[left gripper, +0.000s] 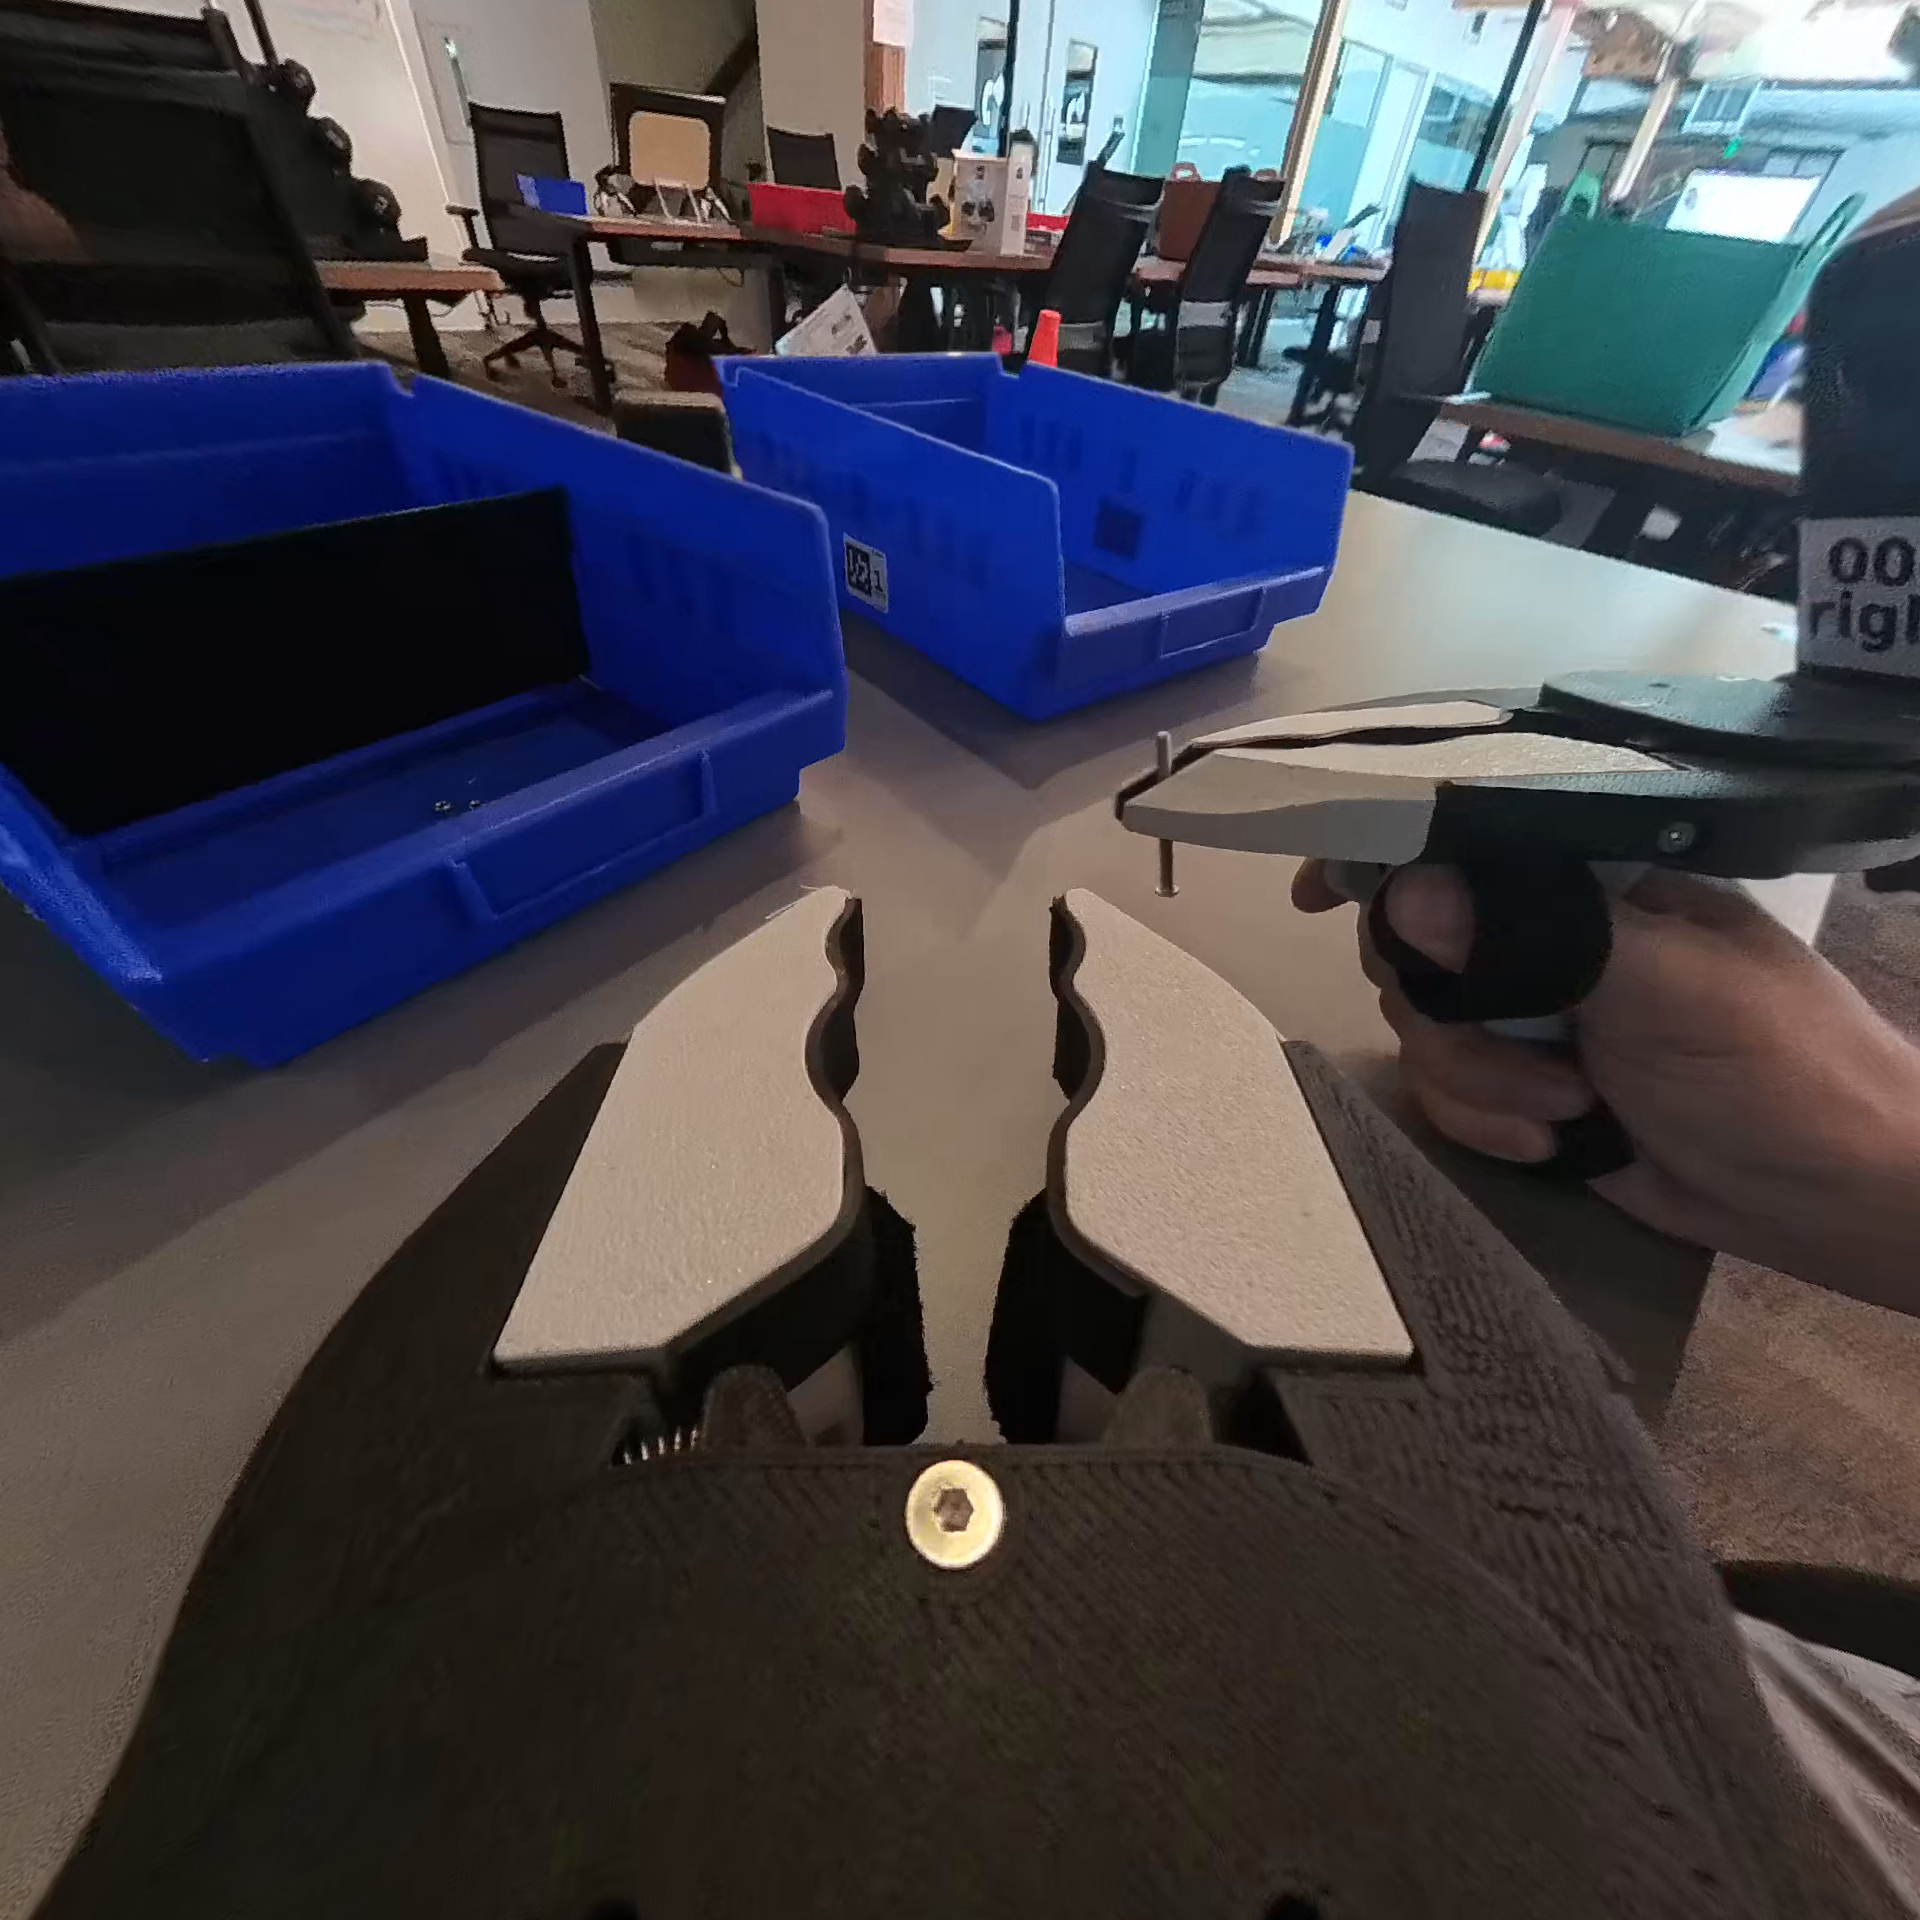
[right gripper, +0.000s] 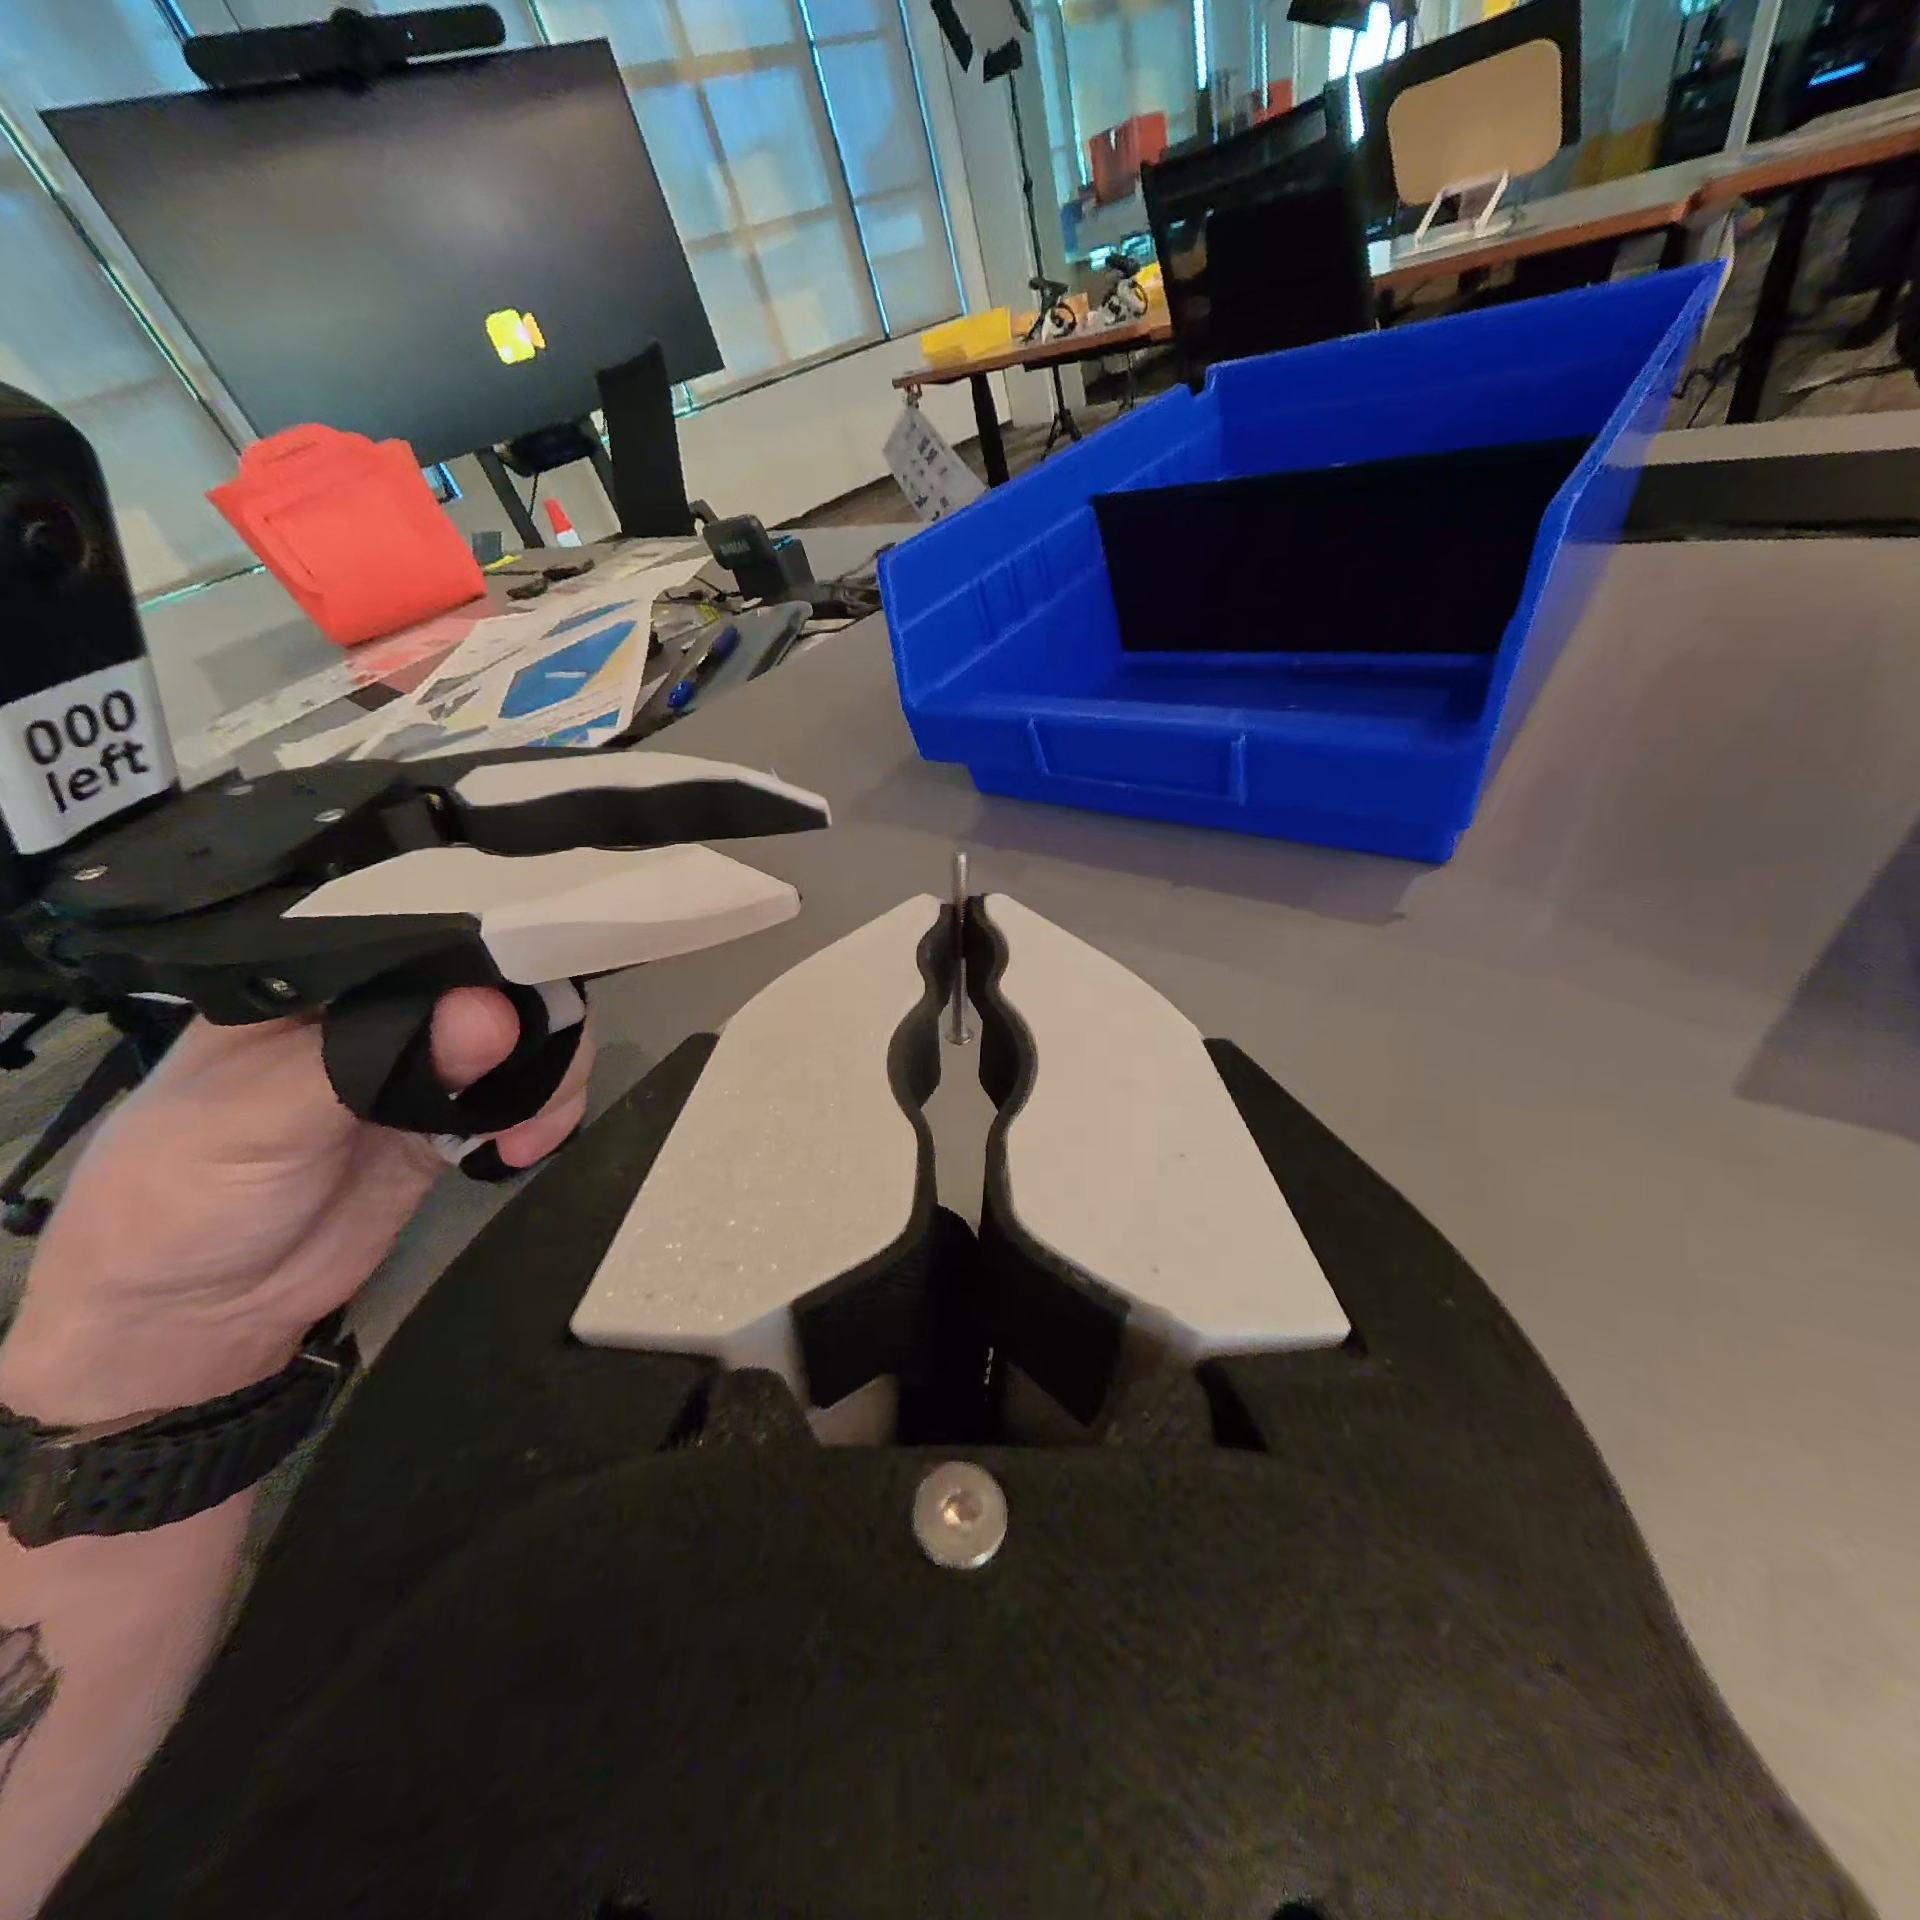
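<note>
My right gripper [right gripper: 961, 914] is shut on a thin metal screw [right gripper: 958, 951], held upright above the grey table [right gripper: 1558, 935]. In the left wrist view the same gripper [left gripper: 1148, 795] comes in from the right with the screw [left gripper: 1164, 821] sticking out above and below its tips. My left gripper [left gripper: 954, 914] is open and empty, its tips just left of and below the screw. It shows at the left of the right wrist view [right gripper: 800, 852]. A blue bin [left gripper: 416, 675] with a black divider and small loose parts stands left of it.
A second blue bin [left gripper: 1039, 540] stands farther back on the table [left gripper: 1455, 603]. The first bin also shows in the right wrist view [right gripper: 1299, 644]. Papers and pens [right gripper: 540, 675], an orange bag [right gripper: 343, 530] and a large dark screen [right gripper: 395, 239] lie beyond. Chairs and desks fill the room behind. Spacing between my two grippers at the tips: around 5 cm.
</note>
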Action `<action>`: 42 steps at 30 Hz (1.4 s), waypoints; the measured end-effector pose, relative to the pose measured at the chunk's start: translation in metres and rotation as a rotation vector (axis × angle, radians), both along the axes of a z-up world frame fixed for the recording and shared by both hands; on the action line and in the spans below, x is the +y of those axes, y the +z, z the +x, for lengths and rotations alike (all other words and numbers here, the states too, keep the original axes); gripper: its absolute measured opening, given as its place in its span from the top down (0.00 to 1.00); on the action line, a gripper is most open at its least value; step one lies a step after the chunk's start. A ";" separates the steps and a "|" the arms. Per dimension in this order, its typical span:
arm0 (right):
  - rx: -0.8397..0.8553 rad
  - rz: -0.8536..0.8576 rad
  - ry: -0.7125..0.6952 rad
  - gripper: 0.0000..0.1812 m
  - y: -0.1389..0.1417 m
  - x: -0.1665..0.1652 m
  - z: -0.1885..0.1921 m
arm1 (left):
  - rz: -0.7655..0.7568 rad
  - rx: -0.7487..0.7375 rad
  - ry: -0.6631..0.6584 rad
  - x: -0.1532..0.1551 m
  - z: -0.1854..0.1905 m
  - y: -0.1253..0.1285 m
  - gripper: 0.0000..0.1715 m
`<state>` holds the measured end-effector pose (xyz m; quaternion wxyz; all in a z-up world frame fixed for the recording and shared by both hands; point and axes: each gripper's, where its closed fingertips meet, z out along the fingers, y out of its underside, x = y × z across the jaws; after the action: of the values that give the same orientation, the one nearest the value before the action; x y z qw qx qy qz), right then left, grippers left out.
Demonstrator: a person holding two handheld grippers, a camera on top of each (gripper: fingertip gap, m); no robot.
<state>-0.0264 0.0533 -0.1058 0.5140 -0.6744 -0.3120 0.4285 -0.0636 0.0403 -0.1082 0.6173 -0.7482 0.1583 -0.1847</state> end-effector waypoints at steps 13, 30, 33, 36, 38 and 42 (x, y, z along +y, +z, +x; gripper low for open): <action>-0.014 -0.025 0.000 0.99 -0.004 0.002 -0.002 | 0.027 -0.050 -0.006 -0.001 -0.003 0.001 0.81; -0.039 -0.079 -0.068 0.99 -0.011 0.012 0.002 | 0.012 0.027 -0.013 0.000 0.005 -0.005 0.81; -0.044 -0.082 -0.065 0.99 -0.012 0.012 0.001 | 0.009 0.039 -0.017 0.000 0.007 -0.007 0.81; -0.040 -0.084 -0.067 0.99 -0.012 0.012 0.002 | 0.017 0.034 -0.024 0.000 0.008 -0.005 0.82; -0.039 -0.085 -0.067 0.99 -0.012 0.013 0.002 | 0.023 0.032 -0.028 -0.001 0.008 -0.005 0.82; -0.033 -0.079 -0.070 0.99 -0.011 0.013 0.002 | 0.037 0.044 -0.048 -0.003 0.011 -0.004 0.85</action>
<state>-0.0246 0.0661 -0.1166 0.4963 -0.7118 -0.2794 0.4110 -0.0523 0.0369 -0.1121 0.6227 -0.7366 0.1931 -0.1801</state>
